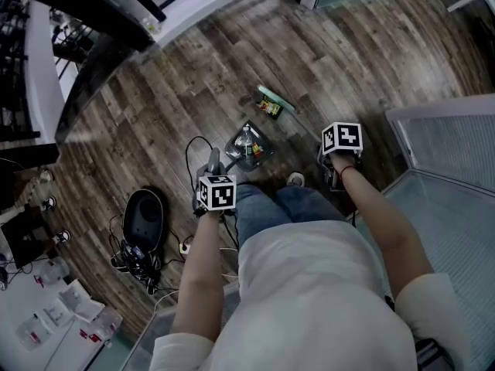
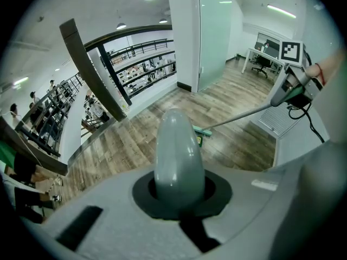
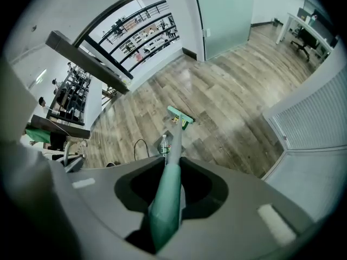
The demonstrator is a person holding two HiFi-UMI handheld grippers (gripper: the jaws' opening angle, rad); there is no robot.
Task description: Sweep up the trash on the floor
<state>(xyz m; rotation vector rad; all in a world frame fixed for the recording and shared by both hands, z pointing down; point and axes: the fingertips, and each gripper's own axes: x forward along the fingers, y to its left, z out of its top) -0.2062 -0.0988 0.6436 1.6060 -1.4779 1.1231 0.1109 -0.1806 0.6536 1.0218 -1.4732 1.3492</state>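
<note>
Gripping the dustpan handle in the left gripper, closed round it; clamping the broom handle in the right gripper. Mid-sweep, apparently. Just ahead: one dustpan holding one bottle and small scraps. Beyond: one wrapper on the floor against the one broom head. Next, likely dragging it back into the pan.

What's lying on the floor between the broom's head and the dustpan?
A small yellow-and-green wrapper lies right beside the broom head; from there to the dustpan the wooden floor is bare. The head view shows this.
</note>
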